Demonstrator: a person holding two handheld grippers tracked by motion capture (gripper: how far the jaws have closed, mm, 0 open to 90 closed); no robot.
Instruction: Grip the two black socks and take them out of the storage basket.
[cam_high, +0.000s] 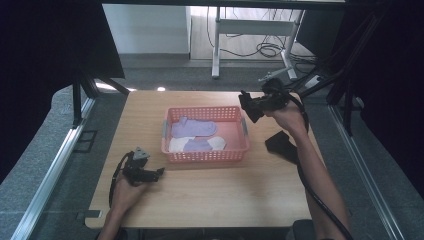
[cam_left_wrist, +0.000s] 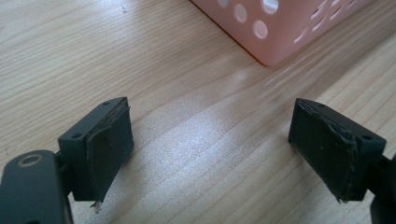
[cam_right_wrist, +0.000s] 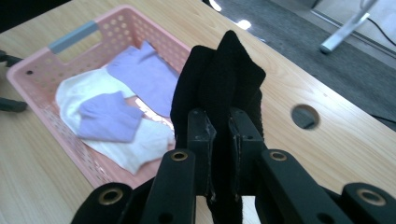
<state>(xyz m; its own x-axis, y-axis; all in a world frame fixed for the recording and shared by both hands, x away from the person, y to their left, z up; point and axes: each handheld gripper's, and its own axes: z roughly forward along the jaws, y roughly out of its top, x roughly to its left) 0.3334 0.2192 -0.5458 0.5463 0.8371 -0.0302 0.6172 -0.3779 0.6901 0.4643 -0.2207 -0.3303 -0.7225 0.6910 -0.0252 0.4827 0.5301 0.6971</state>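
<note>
Right claw (cam_right_wrist: 223, 140) pinching black sock (cam_right_wrist: 219, 79) beside basket (cam_high: 243, 131) rim.

Bare table (cam_high: 210, 195) front of basket (cam_high: 205, 156); basket walls + socks (cam_high: 194, 129) block centre.

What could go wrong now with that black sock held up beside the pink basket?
The right tongs pinch only a narrow fold of the black sock, so it might slip out before reaching the basket. It hangs near the basket's far right corner, so it could drop on the table or drape over the rim. The left tongs rest open, too far off to help.
</note>
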